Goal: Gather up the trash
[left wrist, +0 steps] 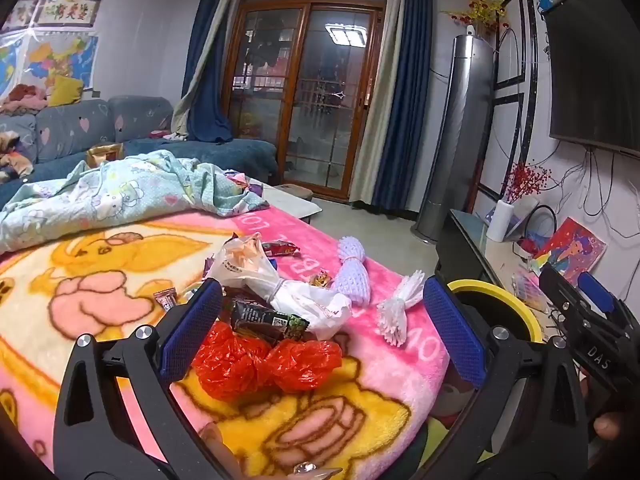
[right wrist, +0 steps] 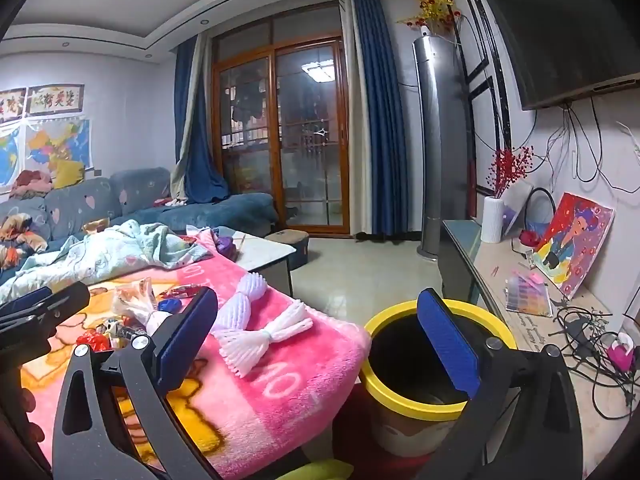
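The left claw (left wrist: pixel 320 328) is spread fully wide and grips nothing; it tilts slightly down over the trash pile on the pink blanket (left wrist: pixel 404 344), with the red bag (left wrist: pixel 264 364) and dark wrapper (left wrist: pixel 268 318) lying between its pads, untouched. The right claw (right wrist: pixel 320 344) is equally wide and empty, angled slightly down at the blanket's edge, its right pad over the yellow-rimmed bin (right wrist: pixel 420 404). White foam nets (right wrist: pixel 264 338) lie near the bin.
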Available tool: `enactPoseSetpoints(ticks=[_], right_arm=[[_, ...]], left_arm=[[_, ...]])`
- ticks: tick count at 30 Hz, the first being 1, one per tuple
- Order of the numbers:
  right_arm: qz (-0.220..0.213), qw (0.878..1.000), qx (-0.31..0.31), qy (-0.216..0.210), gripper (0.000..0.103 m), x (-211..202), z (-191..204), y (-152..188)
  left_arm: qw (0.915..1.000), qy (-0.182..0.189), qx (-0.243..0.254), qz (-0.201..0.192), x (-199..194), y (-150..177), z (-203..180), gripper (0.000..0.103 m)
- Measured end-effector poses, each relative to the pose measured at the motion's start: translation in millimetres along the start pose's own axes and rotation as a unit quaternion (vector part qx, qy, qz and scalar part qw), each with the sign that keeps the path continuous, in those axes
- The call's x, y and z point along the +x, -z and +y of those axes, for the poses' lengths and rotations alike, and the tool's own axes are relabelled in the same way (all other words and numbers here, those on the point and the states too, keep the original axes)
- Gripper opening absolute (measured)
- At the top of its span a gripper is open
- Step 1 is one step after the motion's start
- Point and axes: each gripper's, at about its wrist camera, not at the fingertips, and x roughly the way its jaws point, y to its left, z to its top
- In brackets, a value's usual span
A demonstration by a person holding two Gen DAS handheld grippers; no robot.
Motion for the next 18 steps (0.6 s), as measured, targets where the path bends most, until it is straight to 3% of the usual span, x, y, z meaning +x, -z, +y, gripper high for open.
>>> enactPoseSetpoints(ticks=[18], right_arm=[[0.014,1.000,0.006,-0.002,0.097,6.5,1.5,3.4]], left_arm=[[1.0000,0.003,-0.007,0.003,0.1,-0.2,0.8,0.092]])
